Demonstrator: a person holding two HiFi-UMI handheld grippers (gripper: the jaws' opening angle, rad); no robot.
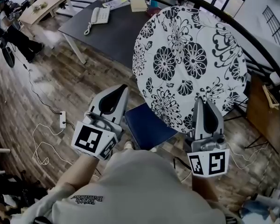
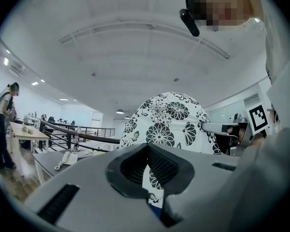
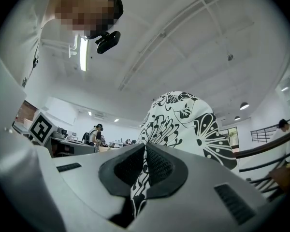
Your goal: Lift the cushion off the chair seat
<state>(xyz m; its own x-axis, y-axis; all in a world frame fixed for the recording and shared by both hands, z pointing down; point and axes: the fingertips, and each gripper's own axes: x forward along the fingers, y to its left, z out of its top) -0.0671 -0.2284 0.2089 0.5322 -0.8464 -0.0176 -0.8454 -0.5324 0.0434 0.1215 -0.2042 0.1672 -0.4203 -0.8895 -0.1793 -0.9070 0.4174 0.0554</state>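
The round cushion (image 1: 191, 64), white with black flowers, is tilted up on edge above the blue chair seat (image 1: 147, 125). My right gripper (image 1: 201, 99) is shut on the cushion's lower rim. In the right gripper view the patterned fabric (image 3: 188, 120) runs down between the pads of that gripper (image 3: 145, 151). My left gripper (image 1: 122, 87) hovers over the seat's left corner, its jaws together with nothing in them, a little apart from the cushion's left rim. In the left gripper view the cushion (image 2: 169, 120) stands beyond the left gripper (image 2: 147, 149).
A dark desk (image 1: 116, 31) with a white phone (image 1: 100, 15) stands behind the chair, with a black railing (image 1: 252, 41) curving past it. A power strip (image 1: 63, 119) and cables lie on the wooden floor at left. A person (image 2: 2, 124) stands by a far table.
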